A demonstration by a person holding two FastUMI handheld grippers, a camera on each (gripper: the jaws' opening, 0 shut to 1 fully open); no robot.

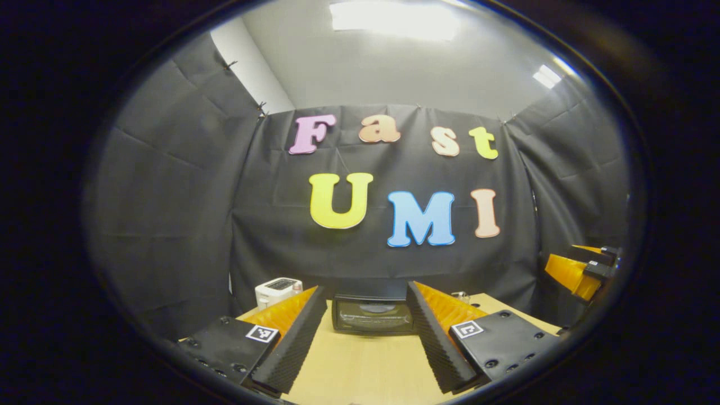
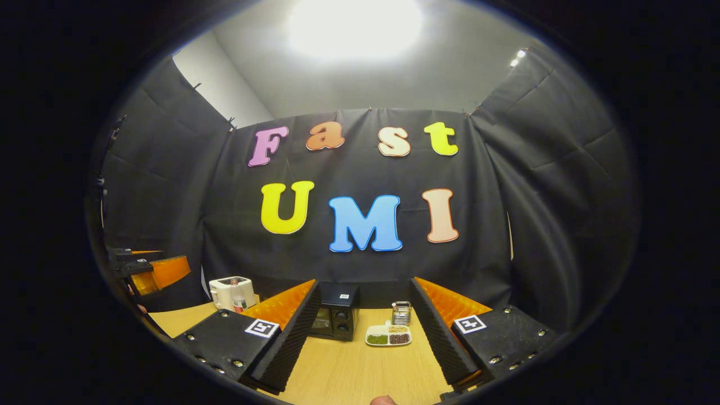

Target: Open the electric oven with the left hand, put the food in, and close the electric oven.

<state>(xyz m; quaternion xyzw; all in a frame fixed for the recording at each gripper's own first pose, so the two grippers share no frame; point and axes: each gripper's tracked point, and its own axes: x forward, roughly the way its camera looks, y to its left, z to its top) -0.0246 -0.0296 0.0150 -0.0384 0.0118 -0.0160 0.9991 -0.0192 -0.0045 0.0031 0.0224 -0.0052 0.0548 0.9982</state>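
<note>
A small black electric oven (image 1: 373,315) stands at the back of the wooden table, its glass door shut. In the left gripper view it lies straight ahead, framed by my left gripper (image 1: 367,326), which is open and holds nothing. The oven's knob side (image 2: 337,319) appears in the right gripper view. To its right lies a white divided dish of food (image 2: 388,335) with green, brown and pale portions. My right gripper (image 2: 364,329) is open and empty, well short of the dish. The other gripper is at the far right (image 1: 582,269) of the left view and far left (image 2: 147,269) of the right view.
A white appliance (image 2: 229,291) with a small bottle (image 2: 238,301) in front of it stands at the back left of the table (image 2: 360,371). A metal holder (image 2: 401,313) stands behind the dish. Black cloth walls close the booth on three sides.
</note>
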